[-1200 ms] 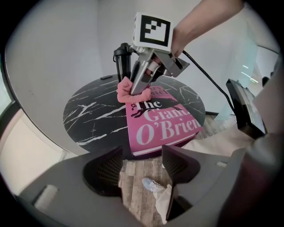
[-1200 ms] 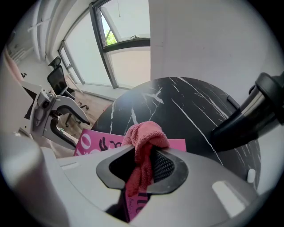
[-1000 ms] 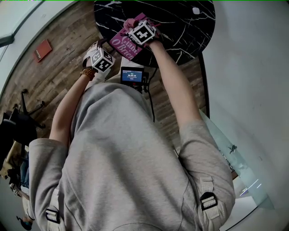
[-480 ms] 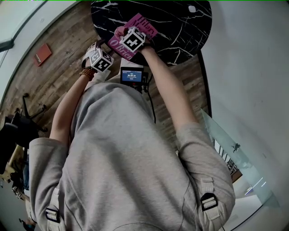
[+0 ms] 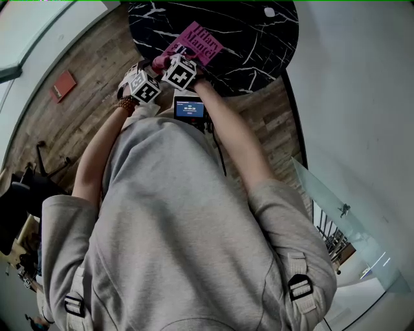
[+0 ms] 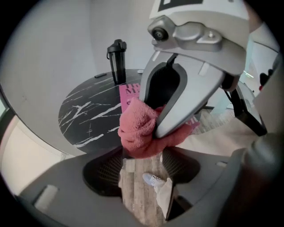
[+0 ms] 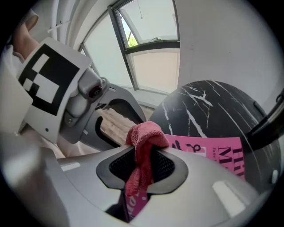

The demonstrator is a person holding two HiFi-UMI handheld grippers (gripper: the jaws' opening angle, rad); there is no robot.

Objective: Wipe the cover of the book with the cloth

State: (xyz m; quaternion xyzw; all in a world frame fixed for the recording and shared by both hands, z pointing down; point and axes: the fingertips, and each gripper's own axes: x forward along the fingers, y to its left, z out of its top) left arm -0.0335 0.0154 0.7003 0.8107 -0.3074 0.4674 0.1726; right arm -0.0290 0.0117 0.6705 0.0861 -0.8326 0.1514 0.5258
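Observation:
A pink book (image 5: 200,40) lies on the near-left part of the round black marble table (image 5: 259,45). My right gripper (image 5: 167,64) is shut on a bunched red cloth (image 5: 158,63) at the book's near-left corner, by the table's edge. In the right gripper view the cloth (image 7: 144,135) is pinched in the right gripper (image 7: 142,150), with the book's cover (image 7: 213,153) to the right. My left gripper (image 5: 134,72) hovers just left of it, off the table. In the left gripper view the left gripper (image 6: 142,173) is open over wooden floor, the cloth (image 6: 137,128) just ahead.
A black tumbler (image 6: 116,60) stands at the table's far side and a small white object (image 5: 269,12) lies near its far rim. A device with a lit screen (image 5: 189,108) hangs at the person's chest. A red flat item (image 5: 63,85) lies on the wooden floor.
My right gripper has slid with the cloth from the middle of the book to its near-left corner, close to the left gripper. More of the cover shows. The left gripper has stayed put.

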